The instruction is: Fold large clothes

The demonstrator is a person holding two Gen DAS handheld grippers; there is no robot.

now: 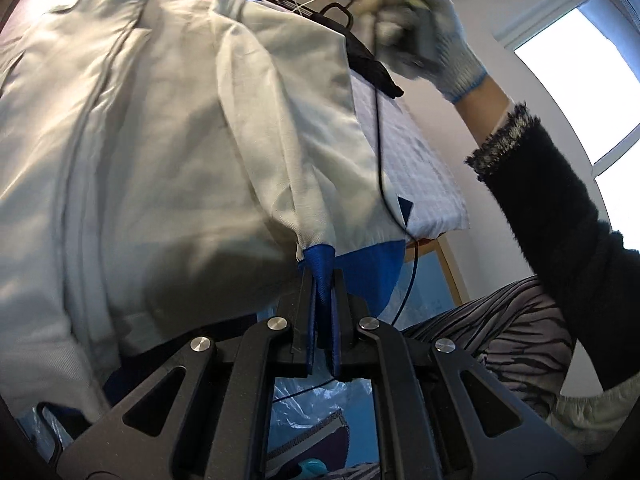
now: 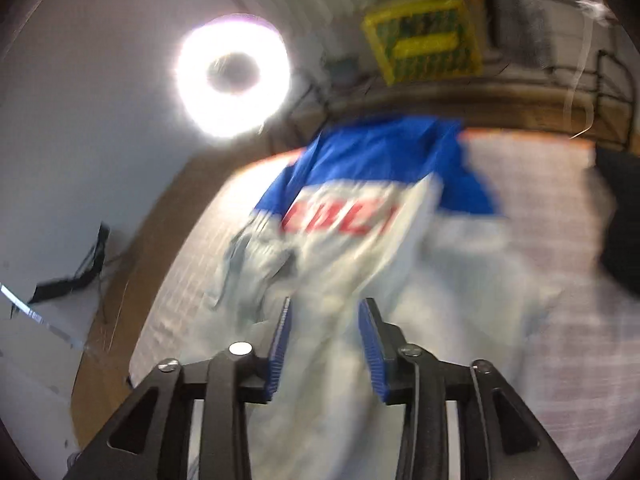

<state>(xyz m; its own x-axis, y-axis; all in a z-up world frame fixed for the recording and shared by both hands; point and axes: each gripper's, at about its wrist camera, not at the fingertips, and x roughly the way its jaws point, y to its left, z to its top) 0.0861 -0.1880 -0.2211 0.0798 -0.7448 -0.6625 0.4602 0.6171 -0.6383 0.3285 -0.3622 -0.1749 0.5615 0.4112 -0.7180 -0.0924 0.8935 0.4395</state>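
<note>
I had the left gripper (image 1: 323,276) pinching the blue cuff (image 1: 320,258) of the big white and blue jacket (image 1: 152,140). Its fingers (image 1: 306,308) were pressed tight on that blue cloth, low in the middle of the left wrist frame. I think I held the cuff so the sleeve (image 1: 280,128) could be pulled across the body of the jacket for a fold. The sleeve ran up from the fingers toward the top middle of the frame.

The jacket filled the left and middle of that frame. It lay on a white quilted pad (image 1: 416,168), which showed at the right of the jacket. In the upper right, a gloved hand (image 1: 432,28) held the other tool, with a black fuzzy sleeve (image 1: 560,216) below it.

In the right wrist frame, the right gripper (image 2: 325,320) had its fingers (image 2: 282,344) spread apart. The picture was blurry, but I saw white cloth of the jacket (image 2: 360,240) between them and nothing squeezed. I judged that this gripper held nothing. The red letters (image 2: 340,216) sat in the middle of the frame, with the blue shoulder part above.

A yellow crate (image 2: 424,46) stood in the upper right of the right wrist frame. It was too blurred for me to tell what was in it. A bright ring light (image 2: 234,76) glowed in the upper left.
</note>
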